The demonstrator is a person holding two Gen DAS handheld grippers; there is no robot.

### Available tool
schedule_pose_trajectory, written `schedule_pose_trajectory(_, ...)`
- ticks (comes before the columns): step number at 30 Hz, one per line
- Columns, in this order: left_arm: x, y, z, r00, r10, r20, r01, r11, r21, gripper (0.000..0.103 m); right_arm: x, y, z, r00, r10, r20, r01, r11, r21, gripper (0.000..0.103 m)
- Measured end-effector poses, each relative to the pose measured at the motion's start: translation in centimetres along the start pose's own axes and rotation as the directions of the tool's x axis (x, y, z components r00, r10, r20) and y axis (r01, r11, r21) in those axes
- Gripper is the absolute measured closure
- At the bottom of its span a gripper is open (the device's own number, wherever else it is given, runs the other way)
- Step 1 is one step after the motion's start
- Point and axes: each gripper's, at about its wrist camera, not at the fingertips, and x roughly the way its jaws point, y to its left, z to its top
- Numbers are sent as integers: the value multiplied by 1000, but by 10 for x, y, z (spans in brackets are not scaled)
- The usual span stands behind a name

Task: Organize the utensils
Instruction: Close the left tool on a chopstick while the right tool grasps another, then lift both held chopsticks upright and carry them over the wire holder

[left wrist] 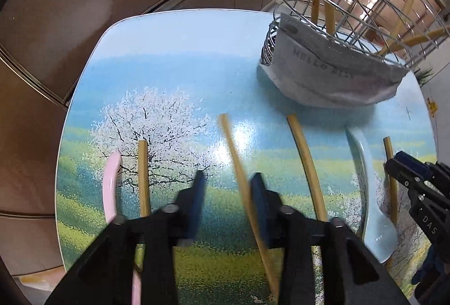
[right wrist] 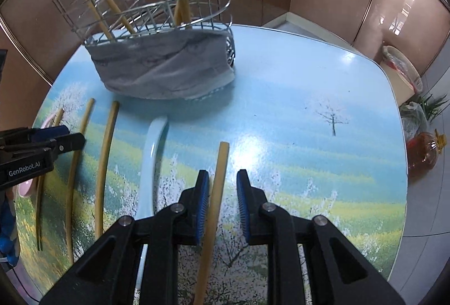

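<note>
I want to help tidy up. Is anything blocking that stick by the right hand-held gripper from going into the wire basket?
Nothing visible blocks it. The chopstick lies between the right hand-held gripper jaws; bare table lies between it and the wire basket.

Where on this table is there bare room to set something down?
The widest bare patch of the table is right of the wire basket, reaching to the far and right edges. Another lies left of the basket, beyond the pink spoon. In front of the basket it is crowded with chopsticks and the blue spoon.
</note>
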Motion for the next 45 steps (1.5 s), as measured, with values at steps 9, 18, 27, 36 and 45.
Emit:
schedule_pose_trajectory(9,-9,-19,-6,999,-37,-11,37,999,5,97,-5,1,-8,1000,3,2,-3,1000,26,96)
schedule_pose_trajectory(18,-39,-21,-36,988,-122,92,123,992,-10,97,-48,-9,-41,990,38,138,-47,997,60,96)
schedule_pose_trajectory(27,-125,-8,-85,945,-146,293,149,989,10,97,-125,5,-94,942,73,328,-99,993,64,96)
schedule_pose_trajectory(36,-193,15,-134,881,-164,443,173,985,19,97,-202,27,-144,880,64,470,-90,995,34,97)
schedule_pose_trajectory(45,-255,22,-182,813,-190,551,200,979,43,97,-271,65,-184,808,53,587,-55,998,-14,97)
